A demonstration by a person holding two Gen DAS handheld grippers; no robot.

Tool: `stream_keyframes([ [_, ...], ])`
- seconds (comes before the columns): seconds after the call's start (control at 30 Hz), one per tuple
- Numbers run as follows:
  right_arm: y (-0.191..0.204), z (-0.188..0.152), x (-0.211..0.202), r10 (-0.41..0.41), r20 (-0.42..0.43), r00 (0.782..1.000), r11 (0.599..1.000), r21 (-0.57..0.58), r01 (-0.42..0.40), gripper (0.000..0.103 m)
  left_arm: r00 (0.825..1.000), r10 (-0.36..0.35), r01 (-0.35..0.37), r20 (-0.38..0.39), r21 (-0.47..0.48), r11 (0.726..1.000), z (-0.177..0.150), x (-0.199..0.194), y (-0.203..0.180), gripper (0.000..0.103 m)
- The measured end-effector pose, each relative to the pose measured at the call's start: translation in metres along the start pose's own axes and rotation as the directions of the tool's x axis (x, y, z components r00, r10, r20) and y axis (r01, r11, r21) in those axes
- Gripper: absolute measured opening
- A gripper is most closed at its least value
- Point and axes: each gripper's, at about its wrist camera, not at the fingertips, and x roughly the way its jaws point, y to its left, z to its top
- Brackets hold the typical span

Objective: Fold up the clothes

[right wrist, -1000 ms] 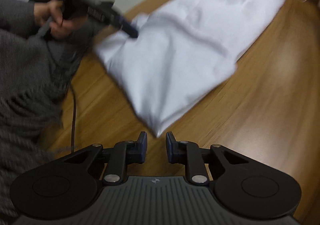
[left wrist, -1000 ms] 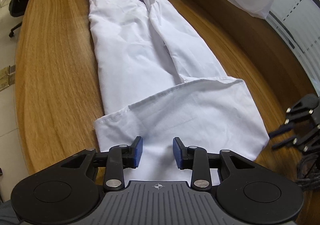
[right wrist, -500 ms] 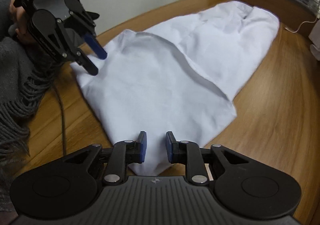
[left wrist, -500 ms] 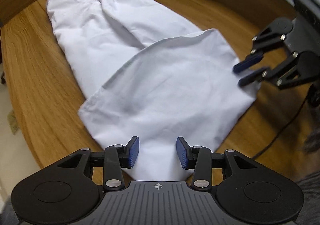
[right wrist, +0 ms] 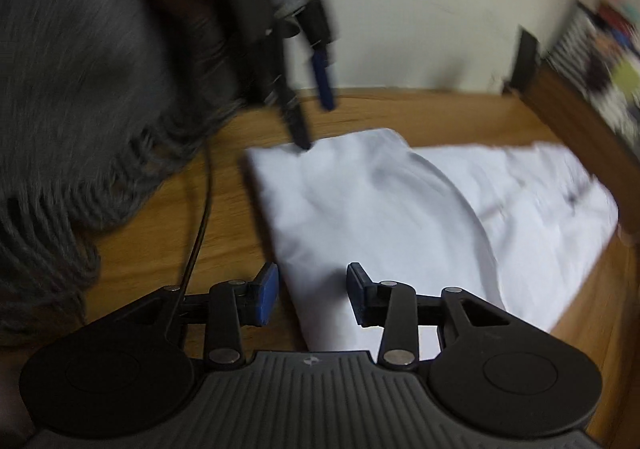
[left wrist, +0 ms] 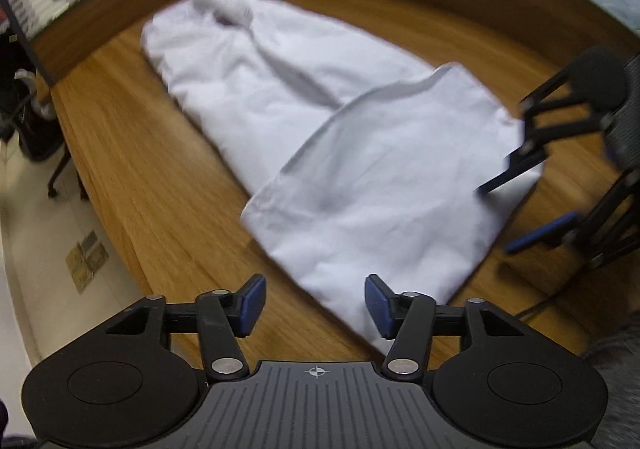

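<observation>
Your left gripper [left wrist: 314,303] and right gripper [right wrist: 312,299] are both opening, empty, over the folded white garment's [left wrist: 372,185] near edge; bare table [left wrist: 160,185] lies at nine o'clock.

White trousers [left wrist: 360,153] lie folded on the wooden table [left wrist: 160,189]; left gripper [left wrist: 316,305] opening, empty.

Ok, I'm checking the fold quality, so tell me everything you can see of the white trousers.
The white trousers are thin, creased woven cloth, lying flat on the wooden table. The leg end is folded back over the legs, its hem running across the middle; the waistband lies at the far end. Both grippers' jaws are opening and grip nothing: the left gripper stands above the near folded corner, the right gripper over the fold's other corner.
</observation>
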Motion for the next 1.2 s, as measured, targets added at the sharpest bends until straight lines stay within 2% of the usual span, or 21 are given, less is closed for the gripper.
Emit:
stream_keyframes([
  [0.13,0.024,-0.002,0.009,-0.076,-0.005,0.997,0.977,-0.200,0.073,0.044,0.998,-0.022,0.017,0.056,0.086,0.996,0.009,-0.010,-0.016,0.070],
  [0.17,0.025,-0.003,0.008,-0.095,0.003,0.995,0.973,-0.212,0.094,0.035,0.998,-0.027,0.020,0.060,0.114,0.993,0.012,-0.009,-0.022,0.074],
  [0.33,0.018,0.002,-0.002,-0.142,0.032,0.989,0.971,-0.188,0.145,0.035,0.998,-0.031,0.016,0.060,0.231,0.973,0.015,0.001,-0.050,0.078],
  [0.5,0.008,0.008,-0.009,-0.164,0.036,0.986,0.973,-0.160,0.168,0.039,0.999,0.039,-0.027,-0.027,0.346,0.938,0.015,0.023,-0.073,0.079],
  [0.57,0.002,0.011,-0.012,-0.175,0.040,0.984,0.975,-0.130,0.179,0.040,0.998,0.067,-0.054,-0.022,0.363,0.930,0.013,0.025,-0.075,0.077],
  [0.63,-0.002,0.012,-0.016,-0.182,0.043,0.982,0.977,-0.103,0.186,0.043,0.996,0.094,-0.091,0.010,0.363,0.927,0.010,0.023,-0.075,0.054],
  [0.67,-0.004,0.013,-0.017,-0.186,0.045,0.982,0.978,-0.093,0.189,0.045,0.994,0.106,-0.108,0.024,0.350,0.931,0.011,0.022,-0.072,0.038],
  [0.7,-0.004,0.012,-0.019,-0.190,0.047,0.981,0.978,-0.082,0.194,0.046,0.994,0.097,-0.106,0.043,0.329,0.938,0.013,0.018,-0.069,0.027],
  [0.77,-0.005,0.010,-0.022,-0.200,0.051,0.978,0.978,-0.056,0.203,0.048,0.992,0.093,-0.115,0.089,0.291,0.950,0.015,0.010,-0.063,0.020],
  [0.83,-0.004,0.008,-0.024,-0.220,0.043,0.974,0.975,-0.033,0.222,0.055,0.986,0.102,-0.133,0.128,0.259,0.957,0.019,0.002,-0.059,0.016],
  [0.93,0.001,-0.003,-0.024,-0.247,0.001,0.969,0.969,-0.027,0.247,0.062,0.978,0.127,-0.162,0.164,0.222,0.962,0.026,-0.003,-0.056,0.014],
  [1.07,0.008,-0.023,-0.022,-0.296,-0.073,0.952,0.955,-0.051,0.293,0.063,0.975,0.134,-0.165,0.175,0.180,0.970,0.031,-0.005,-0.050,0.014],
  [1.13,0.009,-0.033,-0.019,-0.327,-0.109,0.939,0.945,-0.068,0.321,0.058,0.976,0.132,-0.161,0.174,0.166,0.973,0.032,-0.006,-0.048,0.013],
  [1.17,0.009,-0.037,-0.018,-0.340,-0.124,0.932,0.940,-0.074,0.333,0.043,0.978,0.125,-0.152,0.166,0.161,0.975,0.032,-0.005,-0.046,0.013],
  [1.2,0.007,-0.039,-0.017,-0.341,-0.134,0.930,0.940,-0.066,0.335,0.020,0.981,0.117,-0.141,0.157,0.153,0.978,0.033,-0.005,-0.044,0.013],
])
